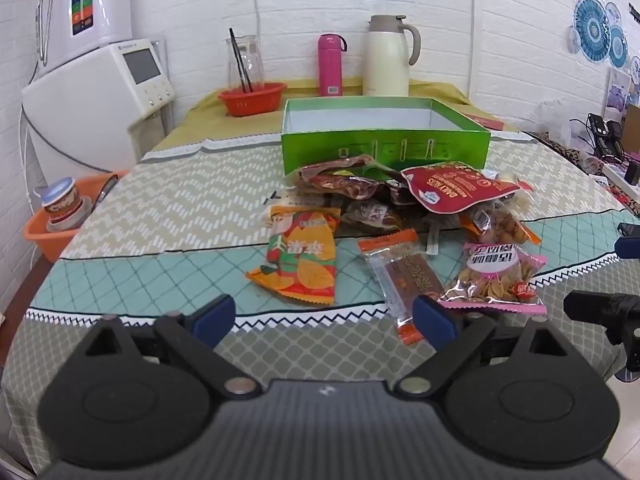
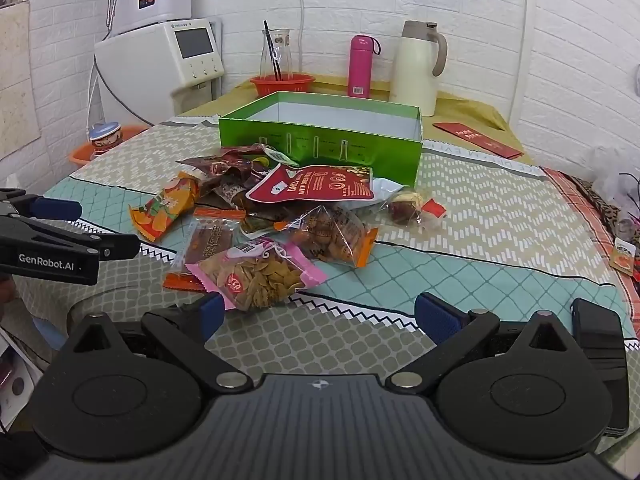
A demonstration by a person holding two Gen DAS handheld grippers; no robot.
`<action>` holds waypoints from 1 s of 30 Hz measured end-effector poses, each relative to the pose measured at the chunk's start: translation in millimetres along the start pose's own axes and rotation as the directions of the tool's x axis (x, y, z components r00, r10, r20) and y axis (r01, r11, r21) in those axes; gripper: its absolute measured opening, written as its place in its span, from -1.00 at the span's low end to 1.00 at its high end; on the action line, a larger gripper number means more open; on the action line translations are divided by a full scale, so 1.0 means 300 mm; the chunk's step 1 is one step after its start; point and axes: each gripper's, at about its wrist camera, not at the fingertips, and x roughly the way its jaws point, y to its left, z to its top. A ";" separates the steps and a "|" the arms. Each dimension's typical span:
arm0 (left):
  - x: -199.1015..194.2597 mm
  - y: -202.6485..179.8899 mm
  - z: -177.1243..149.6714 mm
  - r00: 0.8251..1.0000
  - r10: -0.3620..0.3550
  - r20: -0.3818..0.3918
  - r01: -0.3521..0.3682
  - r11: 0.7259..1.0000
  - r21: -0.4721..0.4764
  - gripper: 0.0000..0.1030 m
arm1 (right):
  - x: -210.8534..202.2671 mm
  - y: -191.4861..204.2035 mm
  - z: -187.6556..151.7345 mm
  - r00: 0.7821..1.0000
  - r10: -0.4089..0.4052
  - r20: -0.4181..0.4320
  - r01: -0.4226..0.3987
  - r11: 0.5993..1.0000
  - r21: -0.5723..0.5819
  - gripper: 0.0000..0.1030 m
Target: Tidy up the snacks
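Note:
A heap of snack packets lies on the patterned tablecloth in front of an open green box (image 1: 384, 144) (image 2: 320, 140), whose white inside shows nothing. Nearest me are an orange chip packet (image 1: 300, 260) (image 2: 168, 210), a clear bar with orange ends (image 1: 400, 280) and a pink seed packet (image 1: 496, 276) (image 2: 260, 276). Behind them sit a red pouch (image 1: 460, 190) (image 2: 316, 186), a peanut bag (image 2: 332, 236) and dark meat packets (image 1: 340, 178). My left gripper (image 1: 324, 318) (image 2: 92, 228) is open and holds nothing. My right gripper (image 2: 323, 316) (image 1: 604, 276) is open too, its left finger beside the pink packet.
Along the back wall stand a pink bottle (image 1: 330, 64), a cream thermos jug (image 1: 388, 56) and a red basket (image 1: 252, 98) holding a glass carafe. A white water dispenser (image 1: 96, 104) and an orange basin (image 1: 52, 228) are at the left. A red envelope (image 2: 476, 140) lies at the right.

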 end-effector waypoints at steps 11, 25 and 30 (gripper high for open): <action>0.006 -0.026 -0.013 1.000 0.003 0.004 -0.003 1.000 0.000 0.82 | 0.001 0.002 -0.001 1.000 -0.003 -0.001 0.003 1.000 0.002 1.00; 0.004 -0.021 -0.011 1.000 0.002 0.007 -0.002 1.000 0.003 0.82 | 0.011 0.013 -0.002 1.000 0.002 -0.009 -0.002 1.000 -0.010 1.00; 0.004 -0.017 -0.009 1.000 0.003 0.006 -0.003 1.000 0.004 0.82 | 0.014 0.015 -0.001 1.000 0.003 -0.010 -0.003 1.000 -0.013 1.00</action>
